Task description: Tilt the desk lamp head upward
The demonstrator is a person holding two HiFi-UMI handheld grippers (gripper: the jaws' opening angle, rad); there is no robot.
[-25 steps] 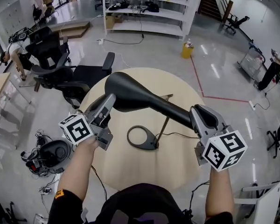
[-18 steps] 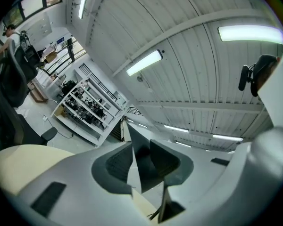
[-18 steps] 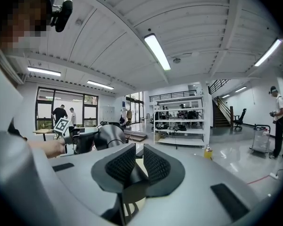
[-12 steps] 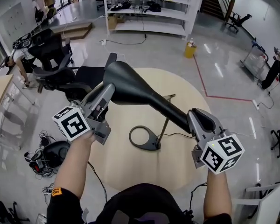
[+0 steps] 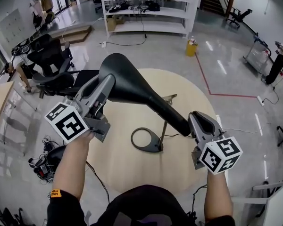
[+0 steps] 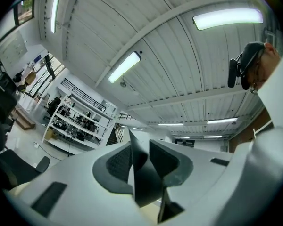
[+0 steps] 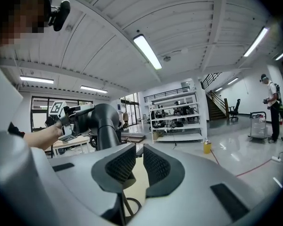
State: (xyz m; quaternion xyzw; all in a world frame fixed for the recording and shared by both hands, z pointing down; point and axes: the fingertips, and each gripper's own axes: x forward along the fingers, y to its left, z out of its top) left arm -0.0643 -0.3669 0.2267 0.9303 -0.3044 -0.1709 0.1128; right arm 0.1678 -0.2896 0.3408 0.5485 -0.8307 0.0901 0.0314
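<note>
compared to a second ago the lamp head (image 5: 127, 81) sits higher and more tipped up, out over the far left edge of the round table (image 5: 132, 173). our left gripper (image 5: 108, 81) went up and left with it, its jaws closing on the head's thin rim. right gripper (image 5: 194, 119) is clamped on the lamp neck (image 5: 172, 114), a touch lower than before. ring base (image 5: 144, 139) hasn't budged
</note>
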